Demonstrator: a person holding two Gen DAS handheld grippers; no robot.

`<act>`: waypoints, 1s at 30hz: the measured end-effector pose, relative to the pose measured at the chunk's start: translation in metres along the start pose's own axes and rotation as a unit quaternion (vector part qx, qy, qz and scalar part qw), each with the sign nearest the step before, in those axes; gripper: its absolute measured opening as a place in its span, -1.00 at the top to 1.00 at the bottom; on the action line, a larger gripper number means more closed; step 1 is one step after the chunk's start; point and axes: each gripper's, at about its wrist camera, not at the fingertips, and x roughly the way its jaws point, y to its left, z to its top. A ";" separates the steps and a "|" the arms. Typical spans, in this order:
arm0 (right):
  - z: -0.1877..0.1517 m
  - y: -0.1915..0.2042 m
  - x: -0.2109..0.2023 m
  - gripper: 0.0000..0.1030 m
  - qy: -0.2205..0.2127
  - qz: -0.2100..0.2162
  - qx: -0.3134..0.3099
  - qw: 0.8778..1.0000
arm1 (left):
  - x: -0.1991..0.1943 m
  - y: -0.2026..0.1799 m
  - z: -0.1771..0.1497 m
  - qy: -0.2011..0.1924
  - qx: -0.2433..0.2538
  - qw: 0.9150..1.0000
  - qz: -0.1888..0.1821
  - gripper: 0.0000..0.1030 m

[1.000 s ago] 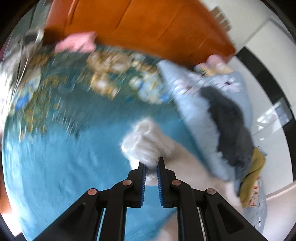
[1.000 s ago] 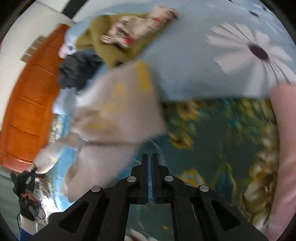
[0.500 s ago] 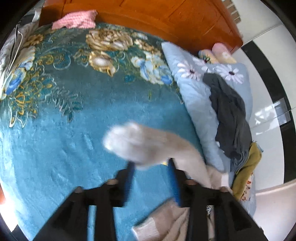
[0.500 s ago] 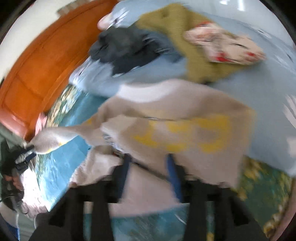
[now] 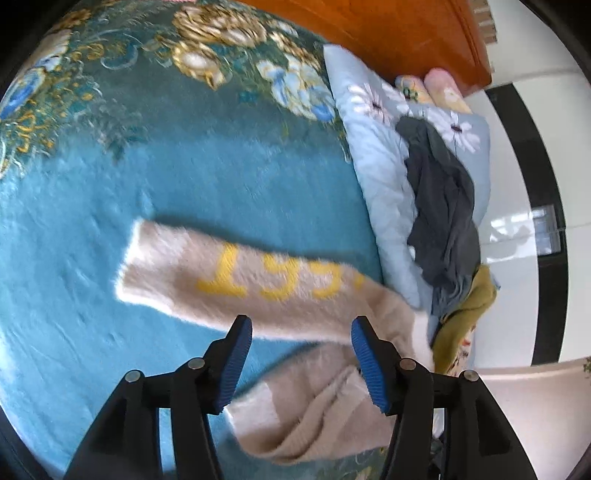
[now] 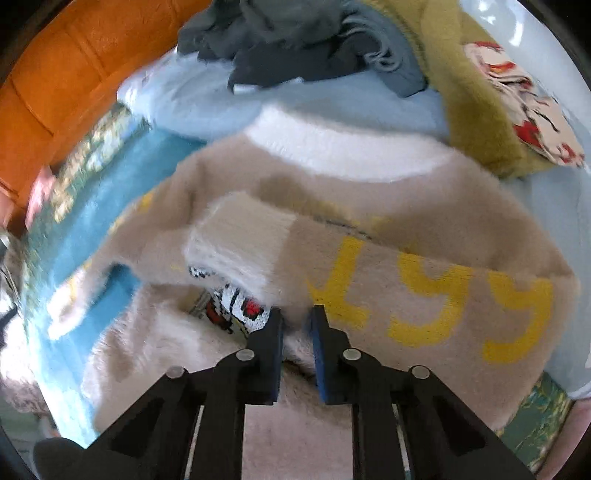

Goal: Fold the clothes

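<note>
A fuzzy beige sweater with yellow numerals lies on the teal floral bedspread. In the left wrist view one sleeve stretches out flat to the left, just beyond my left gripper, which is wide open and empty above it. In the right wrist view the sweater body with its white collar fills the frame. My right gripper has its jaws a narrow gap apart over the sweater, with fuzzy fabric between the pads.
A light blue floral duvet lies along the bed's right side with a dark grey garment, an olive garment and a printed cloth piled on it. An orange wooden headboard stands behind.
My left gripper opened and let go of the sleeve cuff, which now lies spread flat on the bedspread. My right gripper moved over the sweater body and opened from fully shut.
</note>
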 end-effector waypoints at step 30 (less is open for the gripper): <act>-0.184 -0.192 -0.122 0.57 0.010 -0.041 0.321 0.946 | 0.109 0.014 -0.016 0.028 -0.149 0.988 -0.024 -0.13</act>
